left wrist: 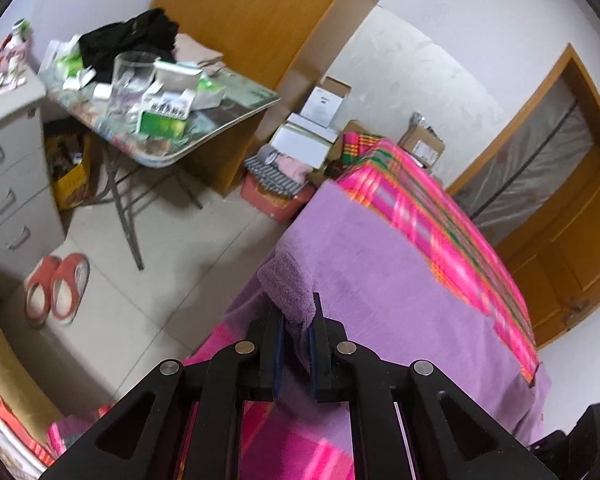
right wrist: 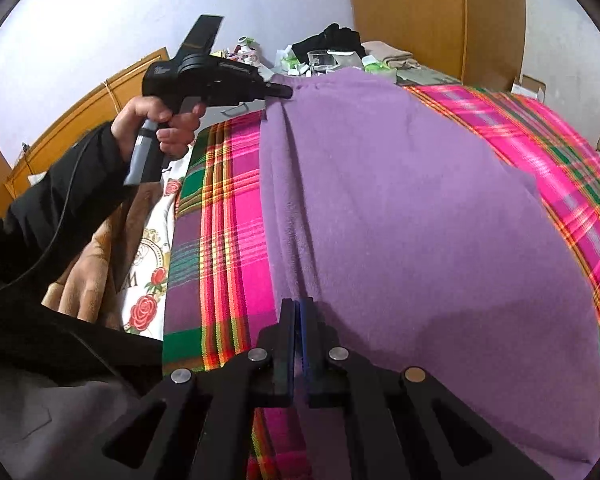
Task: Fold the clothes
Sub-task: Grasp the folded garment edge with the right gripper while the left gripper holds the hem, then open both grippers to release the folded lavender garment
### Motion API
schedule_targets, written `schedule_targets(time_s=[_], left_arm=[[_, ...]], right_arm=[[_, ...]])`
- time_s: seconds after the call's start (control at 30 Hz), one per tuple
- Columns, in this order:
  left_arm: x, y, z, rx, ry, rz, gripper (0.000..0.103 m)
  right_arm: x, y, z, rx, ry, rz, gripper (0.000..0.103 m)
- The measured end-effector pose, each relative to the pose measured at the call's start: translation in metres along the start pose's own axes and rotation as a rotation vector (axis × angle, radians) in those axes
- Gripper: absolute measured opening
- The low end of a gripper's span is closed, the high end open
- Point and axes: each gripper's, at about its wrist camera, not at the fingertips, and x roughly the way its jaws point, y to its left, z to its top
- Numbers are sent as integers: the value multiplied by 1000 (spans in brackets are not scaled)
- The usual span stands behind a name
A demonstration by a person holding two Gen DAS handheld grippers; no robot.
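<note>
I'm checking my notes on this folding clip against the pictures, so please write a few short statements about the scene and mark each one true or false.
1. The left gripper pinches a bunched corner of the purple cloth. True.
2. The purple cloth lies on a plain white sheet. False: it lies on a pink plaid bedcover.
3. The right gripper has its jaws nearly together on an edge of the purple cloth. True.
4. A pair of red slippers sits on the bed. False: they are on the tiled floor beside the grey drawer unit.
5. The cluttered folding table carries a clear glass container. True.
</note>
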Motion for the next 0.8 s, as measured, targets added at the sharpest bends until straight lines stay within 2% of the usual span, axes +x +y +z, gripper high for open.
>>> schedule_targets(time_s=[0.1, 0.17, 0.27, 0.33, 0.47, 0.53, 0.67, 0.8], left_arm=[[-5, 9, -5, -34, -12, -37, 10], [-5, 7, -5, -28, -9, -31, 13], [-12, 4, -7, -11, -6, -16, 15], [-22, 4, -10, 6, -24, -3, 20], [-47, 8, -14, 9, -90, 64, 21], [-57, 5, -15, 11, -127, 95, 21], [-61, -26, -20, 78, -139, 54, 21], [-39, -62, -35, 157, -70, 6, 21]], right_arm=[[-2, -1, 1, 0, 1, 3, 5], [-6, 2, 0, -12, 0, 2, 6], [-21, 4, -2, -15, -36, 14, 6], [-33, 3, -2, -7, -77, 14, 6], [-39, -11, 0, 72, -140, -21, 6], [-28, -19, 1, 120, -117, -38, 6], [-6, -21, -3, 157, -58, -18, 7], [-5, -8, -7, 106, -48, 9, 8]])
